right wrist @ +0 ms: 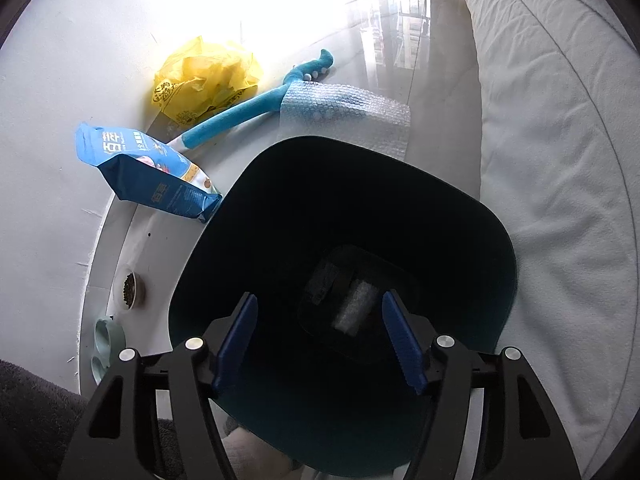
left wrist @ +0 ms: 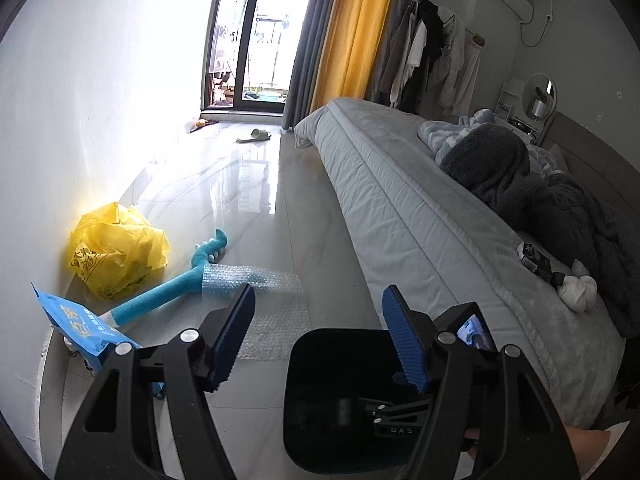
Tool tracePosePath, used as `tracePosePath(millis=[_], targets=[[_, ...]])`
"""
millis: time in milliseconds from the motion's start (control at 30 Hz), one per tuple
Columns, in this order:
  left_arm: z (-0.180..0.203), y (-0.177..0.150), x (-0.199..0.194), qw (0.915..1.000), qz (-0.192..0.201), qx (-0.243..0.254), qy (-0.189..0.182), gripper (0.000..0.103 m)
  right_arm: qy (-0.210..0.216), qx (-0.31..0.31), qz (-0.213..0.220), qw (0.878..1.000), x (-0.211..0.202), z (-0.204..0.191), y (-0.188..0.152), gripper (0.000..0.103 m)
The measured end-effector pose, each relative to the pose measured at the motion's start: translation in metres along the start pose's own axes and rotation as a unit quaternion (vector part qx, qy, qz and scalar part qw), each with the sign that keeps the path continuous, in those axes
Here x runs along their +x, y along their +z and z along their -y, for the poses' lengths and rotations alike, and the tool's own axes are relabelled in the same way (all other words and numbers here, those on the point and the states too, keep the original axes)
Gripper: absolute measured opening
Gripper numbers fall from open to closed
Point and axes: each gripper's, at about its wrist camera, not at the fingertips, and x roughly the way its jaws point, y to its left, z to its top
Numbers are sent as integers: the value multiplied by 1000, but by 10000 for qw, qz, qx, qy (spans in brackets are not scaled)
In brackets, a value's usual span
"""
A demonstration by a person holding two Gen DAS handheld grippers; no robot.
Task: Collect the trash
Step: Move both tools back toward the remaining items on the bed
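A dark bin [right wrist: 460, 232] stands on the floor beside the bed; a clear wrapper [right wrist: 354, 308] and a dark item lie at its bottom. My right gripper [right wrist: 320, 340] is open and empty above the bin's mouth. My left gripper [left wrist: 316, 332] is open and empty, above the bin [left wrist: 320, 360] and the right gripper. On the floor lie a sheet of bubble wrap [left wrist: 264, 300] [right wrist: 352, 112], a crumpled yellow plastic bag [left wrist: 116, 252] [right wrist: 204, 76], and a blue pet-food pouch [left wrist: 80, 320] [right wrist: 148, 172]. On the bed lie a dark wrapper [left wrist: 536, 260] and white tissue [left wrist: 576, 284].
A blue plush toy [left wrist: 176, 284] [right wrist: 256, 108] lies partly under the bubble wrap. Pet bowls [right wrist: 130, 286] stand by the wall. The bed [left wrist: 420, 220] with blankets fills the right. A slipper [left wrist: 256, 135] lies near the balcony door.
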Motion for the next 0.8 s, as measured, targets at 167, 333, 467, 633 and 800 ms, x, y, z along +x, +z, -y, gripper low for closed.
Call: tracePosePath(millis=[167,333,467,633,800], targets=[[22,4,-11,9996,194,216,-56,69,107,-27,223,9997,-22,-1,-1,66],[46,11,-16,9986,387,258,-237,69,247,21,679,9974,-62,3,0,67],[64,16,-18,9978,516,290,-315,71,355,-23,1136,9929,-99,8,-4,69],[85,20,-20,9966,623,393,-364,74,438,-34,1620,9858,-141,23,-13,70],[113,25,-19,9954,725,407,-475,82,277,-90,2056,9782,-176,42,-24,71]])
